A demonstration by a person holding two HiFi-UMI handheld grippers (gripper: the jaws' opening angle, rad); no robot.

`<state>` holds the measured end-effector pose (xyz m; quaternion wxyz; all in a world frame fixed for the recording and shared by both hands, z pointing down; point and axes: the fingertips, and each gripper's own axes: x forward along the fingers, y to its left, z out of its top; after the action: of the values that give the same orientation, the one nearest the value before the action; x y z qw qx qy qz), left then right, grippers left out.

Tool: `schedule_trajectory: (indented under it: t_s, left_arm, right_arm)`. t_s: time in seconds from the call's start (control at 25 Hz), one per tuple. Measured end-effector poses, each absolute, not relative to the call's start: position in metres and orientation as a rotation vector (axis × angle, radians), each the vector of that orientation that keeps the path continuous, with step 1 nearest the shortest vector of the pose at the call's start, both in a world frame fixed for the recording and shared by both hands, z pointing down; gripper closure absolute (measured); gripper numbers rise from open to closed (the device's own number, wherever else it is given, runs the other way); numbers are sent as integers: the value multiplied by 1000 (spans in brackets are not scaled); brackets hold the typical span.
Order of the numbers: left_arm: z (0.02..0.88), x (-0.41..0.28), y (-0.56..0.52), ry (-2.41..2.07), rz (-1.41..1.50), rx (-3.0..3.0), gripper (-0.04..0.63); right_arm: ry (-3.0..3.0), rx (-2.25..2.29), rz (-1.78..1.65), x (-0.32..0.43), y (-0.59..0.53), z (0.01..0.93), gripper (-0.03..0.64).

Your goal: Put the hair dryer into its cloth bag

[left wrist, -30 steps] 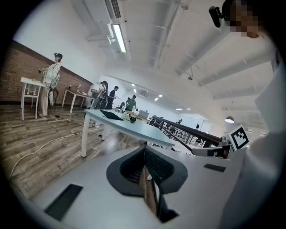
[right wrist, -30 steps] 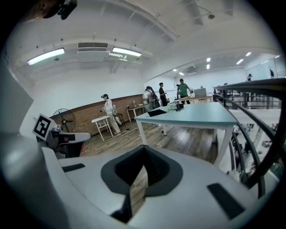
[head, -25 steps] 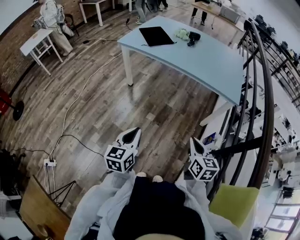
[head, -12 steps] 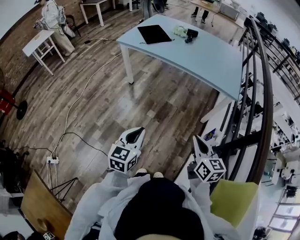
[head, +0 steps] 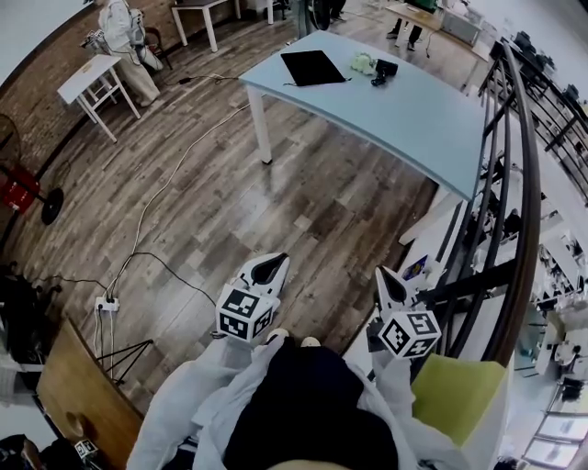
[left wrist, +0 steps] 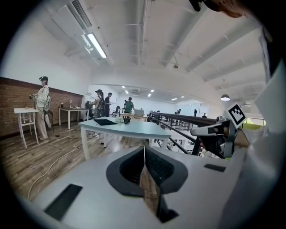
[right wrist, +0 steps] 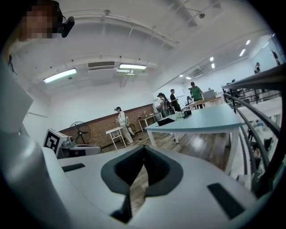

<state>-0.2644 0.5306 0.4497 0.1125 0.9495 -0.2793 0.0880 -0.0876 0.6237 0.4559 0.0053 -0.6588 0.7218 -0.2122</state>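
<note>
1. Across the wooden floor (head: 303,202), well away from the person carrying the grippers, stands a pale blue table (head: 413,119). The hair dryer (head: 381,70) is a small dark shape near its far end.
2. Right next to the hair dryer lies the pale cloth bag (head: 360,63), crumpled on the tabletop. From this far off I cannot tell whether the two touch.
3. On the same table, to the left of the bag and apart from it, lies a flat black rectangle (head: 312,68).
4. Low in front of the person's body, the left gripper (head: 273,267) points out over the floor towards the table. Its jaws are pressed together with nothing between them.
5. The right gripper (head: 386,280) is held alongside it, near the dark railing (head: 531,184). Its jaws are likewise closed on nothing.
6. Both grippers are well apart from the hair dryer and the bag, with a stretch of bare floor in between.
7. Off to the left a person in white (head: 124,23) stands by a small white table (head: 92,78) near the brick wall (head: 37,110).
8. A power strip (head: 107,304) sits on the floor to the left of the grippers, and a yellow-green chair (head: 455,399) is just to the person's right.
</note>
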Motion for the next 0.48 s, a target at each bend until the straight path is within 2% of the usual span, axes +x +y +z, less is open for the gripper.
schedule_trajectory:
  t_s: [0.48]
  left_arm:
    - [463, -262, 556, -933, 224, 2732, 577]
  right_arm:
    - [2288, -1963, -683, -78, 628, 458, 611]
